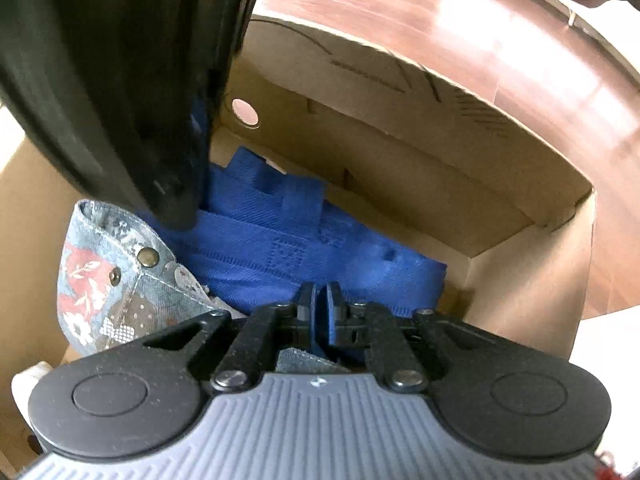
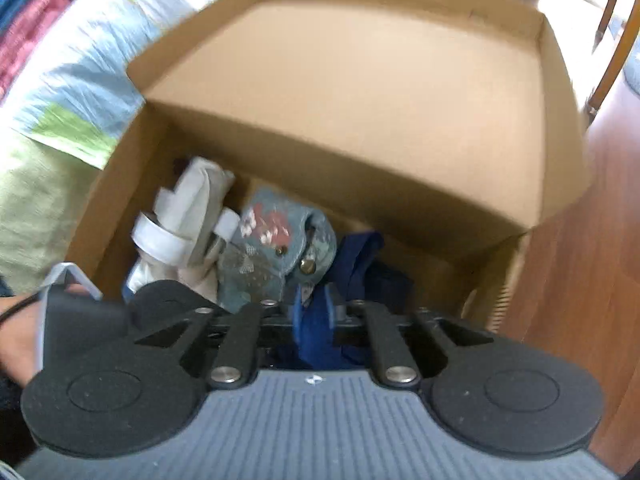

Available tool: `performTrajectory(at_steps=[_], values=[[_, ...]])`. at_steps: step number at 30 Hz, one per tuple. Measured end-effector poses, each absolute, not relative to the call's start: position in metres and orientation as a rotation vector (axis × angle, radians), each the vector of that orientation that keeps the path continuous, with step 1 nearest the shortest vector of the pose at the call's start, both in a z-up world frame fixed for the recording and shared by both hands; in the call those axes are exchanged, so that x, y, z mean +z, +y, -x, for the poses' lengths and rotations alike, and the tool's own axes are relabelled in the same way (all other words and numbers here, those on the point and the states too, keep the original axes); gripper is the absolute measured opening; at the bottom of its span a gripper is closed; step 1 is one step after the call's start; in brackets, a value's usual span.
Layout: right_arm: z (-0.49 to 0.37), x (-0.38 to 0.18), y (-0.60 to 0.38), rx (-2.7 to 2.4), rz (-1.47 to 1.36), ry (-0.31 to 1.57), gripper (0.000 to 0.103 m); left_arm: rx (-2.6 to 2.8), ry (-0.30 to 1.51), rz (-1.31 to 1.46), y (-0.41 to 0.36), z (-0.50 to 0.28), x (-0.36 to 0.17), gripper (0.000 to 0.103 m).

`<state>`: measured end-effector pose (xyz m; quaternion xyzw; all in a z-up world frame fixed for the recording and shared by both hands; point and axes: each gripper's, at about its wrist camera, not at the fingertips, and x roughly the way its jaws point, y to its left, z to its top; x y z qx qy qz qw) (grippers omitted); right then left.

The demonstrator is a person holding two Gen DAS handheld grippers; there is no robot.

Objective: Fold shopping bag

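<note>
A blue woven shopping bag (image 1: 280, 248) lies bunched inside an open cardboard box (image 1: 520, 280). My left gripper (image 1: 320, 300) points down into the box and is shut on a fold of the blue fabric. In the right wrist view the same blue bag (image 2: 360, 256) hangs darker. My right gripper (image 2: 316, 308) is shut on a strip of it that runs up between the fingers. The right gripper's black body (image 1: 120, 100) fills the upper left of the left wrist view, its tip down on the blue cloth.
A floral grey-blue bag with metal snaps (image 2: 276, 248) and a white bag (image 2: 188, 216) lie in the box beside the blue one. The box's wide flap (image 2: 340, 80) stands open behind. A hand (image 2: 16, 336) is at the left. Outside the box are a wooden floor (image 2: 580, 260) and a quilt (image 2: 60, 92).
</note>
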<state>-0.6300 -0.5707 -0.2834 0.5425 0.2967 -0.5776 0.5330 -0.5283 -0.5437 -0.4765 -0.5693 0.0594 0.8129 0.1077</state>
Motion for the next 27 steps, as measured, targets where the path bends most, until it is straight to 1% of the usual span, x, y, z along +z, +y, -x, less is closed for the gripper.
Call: performTrajectory(at_steps=[1, 2, 4, 5, 11, 13, 16, 18, 19, 21, 24, 26, 27], values=[[0.635, -0.286, -0.581, -1.388, -1.310, 0.742, 0.004, 2.391, 0.189, 1.677, -0.546, 0.526, -0.477, 0.008], [0.634, -0.310, -0.589, -1.404, -1.331, 0.788, 0.004, 2.391, 0.200, 1.677, -0.550, 0.523, -0.478, 0.008], [0.630, -0.330, -0.593, -1.418, -1.338, 0.871, 0.000, 2.388, 0.217, 1.681, -0.556, 0.517, -0.480, 0.008], [0.628, -0.340, -0.594, -1.422, -1.331, 0.908, 0.000, 2.387, 0.223, 1.685, -0.561, 0.513, -0.480, 0.008], [0.614, -0.351, -0.597, -1.437, -1.317, 1.012, 0.000, 2.389, 0.260, 1.723, -0.585, 0.486, -0.476, 0.008], [0.614, -0.351, -0.599, -1.439, -1.323, 1.006, 0.000, 2.408, 0.220, 1.733, -0.595, 0.477, -0.469, 0.008], [0.613, -0.348, -0.599, -1.436, -1.318, 1.004, 0.000, 2.445, 0.112, 1.754, -0.612, 0.460, -0.455, 0.009], [0.611, -0.343, -0.599, -1.434, -1.298, 1.001, 0.000, 2.472, 0.051, 1.780, -0.622, 0.448, -0.446, 0.013], [0.612, -0.338, -0.597, -1.439, -1.290, 0.969, 0.002, 2.493, 0.022, 1.797, -0.616, 0.440, -0.439, 0.015], [0.615, -0.326, -0.591, -1.452, -1.261, 0.908, 0.004, 2.549, -0.035, 1.837, -0.584, 0.420, -0.420, 0.019], [0.615, -0.308, -0.580, -1.462, -1.225, 0.865, 0.006, 2.631, -0.125, 1.895, -0.538, 0.391, -0.391, 0.032], [0.611, -0.295, -0.569, -1.466, -1.197, 0.846, 0.008, 2.683, -0.179, 1.937, -0.519, 0.416, -0.383, 0.036], [0.609, -0.288, -0.562, -1.472, -1.185, 0.833, 0.011, 2.709, -0.206, 1.958, -0.511, 0.436, -0.380, 0.041]])
